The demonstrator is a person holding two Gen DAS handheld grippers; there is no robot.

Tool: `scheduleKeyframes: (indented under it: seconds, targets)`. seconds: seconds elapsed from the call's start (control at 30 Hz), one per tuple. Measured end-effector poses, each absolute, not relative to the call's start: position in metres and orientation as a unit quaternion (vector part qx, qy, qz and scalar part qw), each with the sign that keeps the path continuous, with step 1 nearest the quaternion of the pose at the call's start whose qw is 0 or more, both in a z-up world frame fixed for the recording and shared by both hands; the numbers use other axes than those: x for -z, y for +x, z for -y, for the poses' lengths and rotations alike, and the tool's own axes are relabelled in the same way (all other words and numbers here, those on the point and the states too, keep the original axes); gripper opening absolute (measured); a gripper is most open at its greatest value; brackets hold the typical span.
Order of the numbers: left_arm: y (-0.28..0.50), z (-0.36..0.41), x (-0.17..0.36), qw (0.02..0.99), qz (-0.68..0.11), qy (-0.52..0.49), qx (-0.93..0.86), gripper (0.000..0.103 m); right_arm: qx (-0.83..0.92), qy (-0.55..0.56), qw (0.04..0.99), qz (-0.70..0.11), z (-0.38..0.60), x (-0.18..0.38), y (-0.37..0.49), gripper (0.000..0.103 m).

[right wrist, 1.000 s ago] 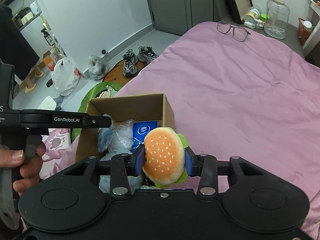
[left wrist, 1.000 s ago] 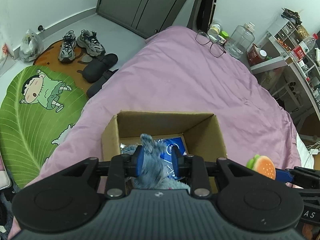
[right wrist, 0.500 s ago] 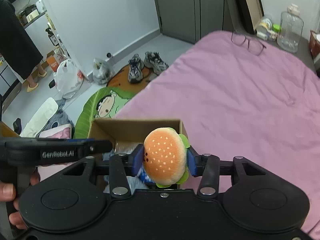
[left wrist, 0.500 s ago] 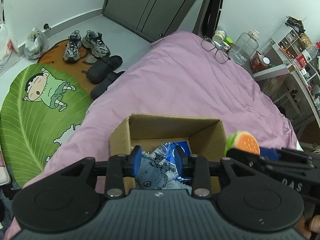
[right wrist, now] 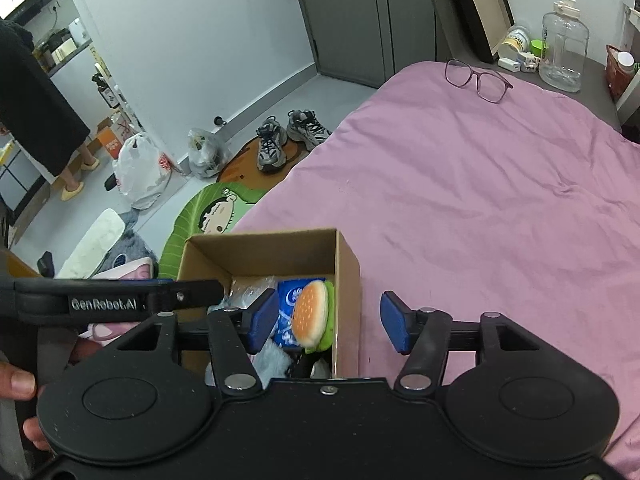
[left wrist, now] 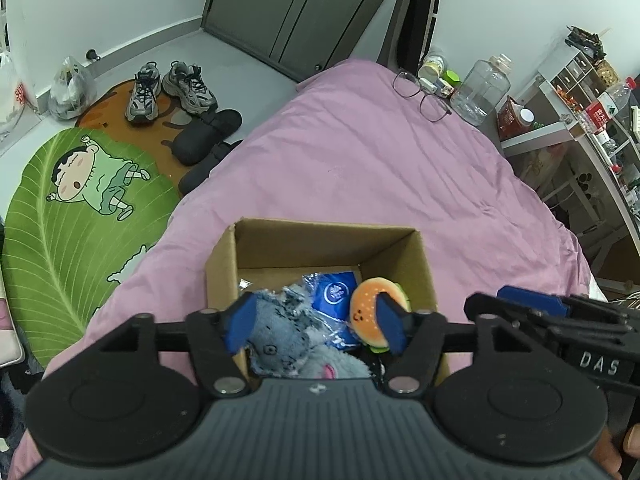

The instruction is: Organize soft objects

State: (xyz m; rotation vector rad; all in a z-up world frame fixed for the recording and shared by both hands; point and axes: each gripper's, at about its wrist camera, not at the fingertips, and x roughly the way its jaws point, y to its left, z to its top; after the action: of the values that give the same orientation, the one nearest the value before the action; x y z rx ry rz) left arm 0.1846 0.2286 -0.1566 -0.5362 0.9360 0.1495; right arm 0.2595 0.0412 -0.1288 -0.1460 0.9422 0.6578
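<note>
An open cardboard box sits on the pink bed. Inside lie a grey plush toy, a blue tissue pack and a burger plush. My left gripper is open and empty just above the box, over the grey plush. My right gripper is open and empty over the box's right wall, with the burger plush lying below it in the box.
Glasses lie at the far end of the bed, near a clear jug. Shoes and slippers and a green leaf rug are on the floor to the left. A person stands far left.
My left gripper opened and let the grey plush go into the box. My right gripper moved over the box and opened; the burger plush dropped inside.
</note>
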Motion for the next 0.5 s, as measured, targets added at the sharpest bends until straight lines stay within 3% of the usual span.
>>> scheduleKeyframes:
  seconds: [0.23,0.3,0.5]
  targets:
    - [0.172,-0.214,0.134,0.855,-0.448,-0.25,-0.076,0.08,-0.32,-0.047,0.839,-0.439,-0.012,0.111,0.252,0.064]
    - [0.167,-0.207,0.125,0.857,-0.448,-0.242,-0.079,0.088,-0.319,-0.046,0.84,-0.435,-0.005,0.106,0.249,0.068]
    - [0.154,-0.189,0.106,0.859,-0.452,-0.221,-0.094,0.092,-0.324,-0.034,0.848,-0.418,0.017,0.085,0.237,0.086]
